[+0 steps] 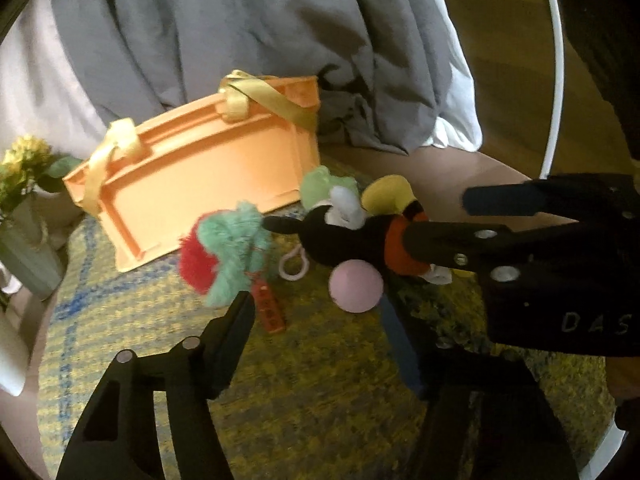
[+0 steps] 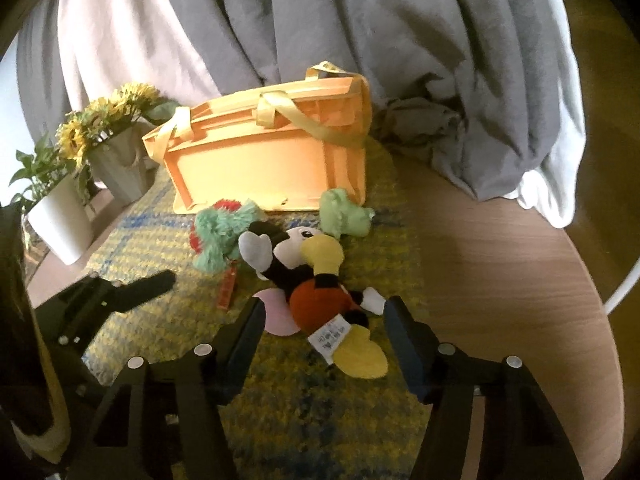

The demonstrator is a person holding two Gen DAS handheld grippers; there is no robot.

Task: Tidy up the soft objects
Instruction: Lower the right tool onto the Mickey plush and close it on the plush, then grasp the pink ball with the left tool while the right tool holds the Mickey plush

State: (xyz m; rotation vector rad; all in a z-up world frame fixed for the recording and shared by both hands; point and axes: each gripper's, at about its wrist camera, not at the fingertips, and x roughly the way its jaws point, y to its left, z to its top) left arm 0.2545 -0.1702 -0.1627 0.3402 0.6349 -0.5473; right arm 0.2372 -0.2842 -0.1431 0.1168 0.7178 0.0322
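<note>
A Mickey Mouse plush [image 2: 312, 280] lies on the yellow-blue woven mat [image 2: 320, 420], also in the left wrist view [image 1: 344, 240]. My right gripper [image 2: 324, 320] is open, its fingers on either side of the plush's red body; it enters the left wrist view from the right [image 1: 436, 220]. A fuzzy teal and red toy [image 1: 224, 256] with a red tag, a light green plush [image 2: 344, 214] and a pink ball [image 1: 356, 286] lie beside it. My left gripper [image 1: 316, 316] is open and empty, just in front of the teal toy. An orange storage bin [image 1: 200, 176] with yellow handles stands behind.
Grey and white bedding [image 2: 360, 20] hangs behind the bin. Potted sunflowers [image 2: 104, 120] and a white planter [image 2: 60, 216] stand at the left. The mat lies on a round wooden table [image 2: 520, 260]. A white hoop [image 1: 556, 60] stands at the right.
</note>
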